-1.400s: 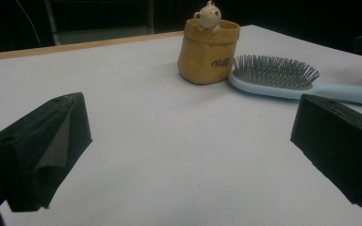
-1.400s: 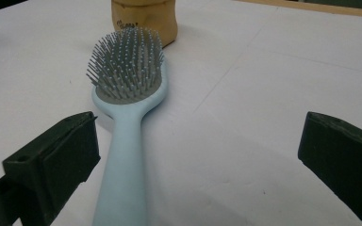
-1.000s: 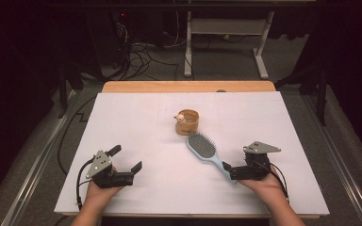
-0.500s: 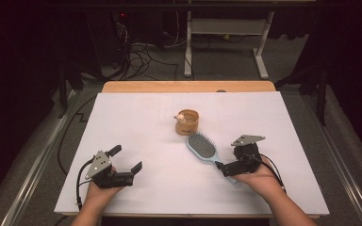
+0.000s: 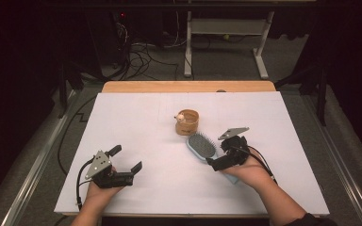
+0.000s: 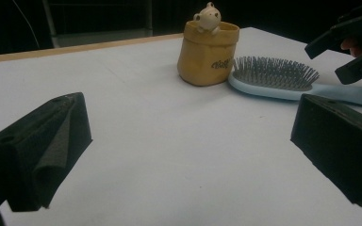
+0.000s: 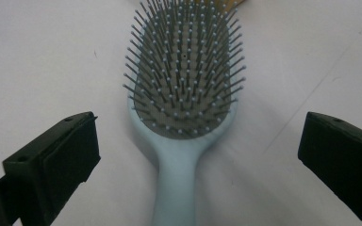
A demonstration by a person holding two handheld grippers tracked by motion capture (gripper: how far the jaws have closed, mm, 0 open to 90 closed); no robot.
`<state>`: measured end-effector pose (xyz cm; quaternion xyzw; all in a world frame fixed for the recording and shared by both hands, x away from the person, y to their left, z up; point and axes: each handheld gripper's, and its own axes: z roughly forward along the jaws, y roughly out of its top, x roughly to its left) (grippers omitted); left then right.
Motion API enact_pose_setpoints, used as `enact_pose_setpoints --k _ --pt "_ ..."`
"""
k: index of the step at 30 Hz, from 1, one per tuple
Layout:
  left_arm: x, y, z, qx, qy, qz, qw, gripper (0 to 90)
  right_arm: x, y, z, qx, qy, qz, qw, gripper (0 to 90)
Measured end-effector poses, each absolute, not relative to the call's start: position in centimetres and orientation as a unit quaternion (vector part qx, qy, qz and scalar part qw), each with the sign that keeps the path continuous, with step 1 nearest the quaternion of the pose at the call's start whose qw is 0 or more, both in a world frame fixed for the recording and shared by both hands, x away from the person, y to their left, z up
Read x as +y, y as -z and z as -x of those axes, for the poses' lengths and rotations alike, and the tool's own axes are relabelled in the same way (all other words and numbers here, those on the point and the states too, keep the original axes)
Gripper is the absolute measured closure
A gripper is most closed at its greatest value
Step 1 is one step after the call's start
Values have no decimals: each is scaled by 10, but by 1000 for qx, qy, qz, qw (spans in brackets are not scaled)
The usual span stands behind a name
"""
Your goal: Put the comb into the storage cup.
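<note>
Hovering over the handle of the pale blue hairbrush, the right tool has its jaws spread wide, one on each side. The brush lies bristles-up near the middle of the white bench, its head just beside the small yellow pot. Near the front left corner, the left tool rests spread and empty.

Beyond the table, a dark room: grey floor, tangled cables, white desk frame.

White table cover, wooden table edge, floor cables, white desk frame
</note>
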<state>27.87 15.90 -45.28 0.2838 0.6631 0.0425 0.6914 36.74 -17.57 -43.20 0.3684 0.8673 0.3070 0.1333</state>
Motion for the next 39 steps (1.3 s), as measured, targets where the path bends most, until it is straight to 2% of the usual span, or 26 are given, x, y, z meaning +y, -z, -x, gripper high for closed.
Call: enact_pose_setpoints --k 39 --pt "161 452 -280 665 -39 -276 693 0 -116 447 -424 899 -232 -354 115 2"
